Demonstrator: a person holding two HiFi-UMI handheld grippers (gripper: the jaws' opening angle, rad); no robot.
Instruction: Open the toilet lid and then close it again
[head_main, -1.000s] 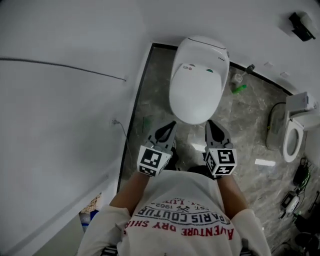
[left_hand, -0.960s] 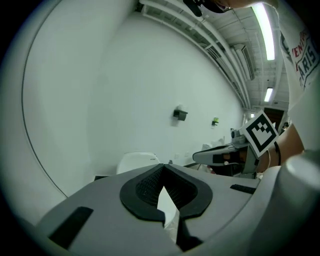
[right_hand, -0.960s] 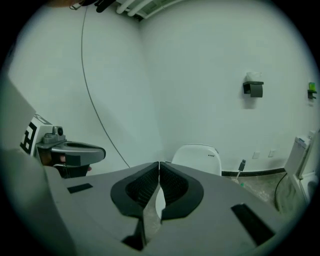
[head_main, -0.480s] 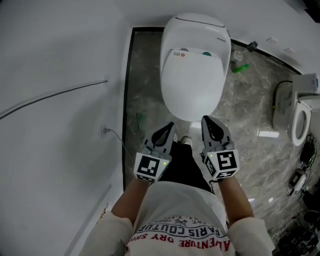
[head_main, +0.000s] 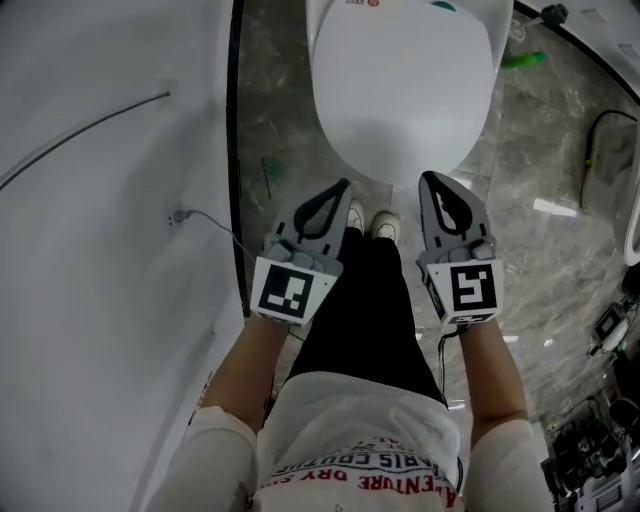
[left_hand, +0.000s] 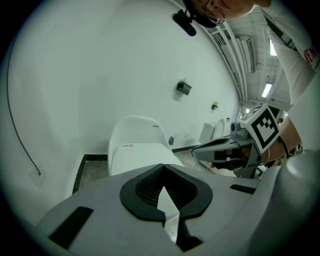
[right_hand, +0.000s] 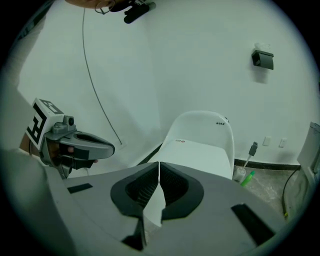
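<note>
White toilet at the floor's back edge, lid down, bowl contents hidden. A person holds left gripper and right gripper near its front rim, both pressed together, empty. Lifting well likely means slipping closed tips under the lid's front lip evenly. A brush stands in a small holder beside it.

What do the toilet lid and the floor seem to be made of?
Toilet lid: probably glossy white plastic; it is smooth and even, with soft reflections. Floor: looks like polished grey marble or marble-look tile; pale veins and bright glints show.
</note>
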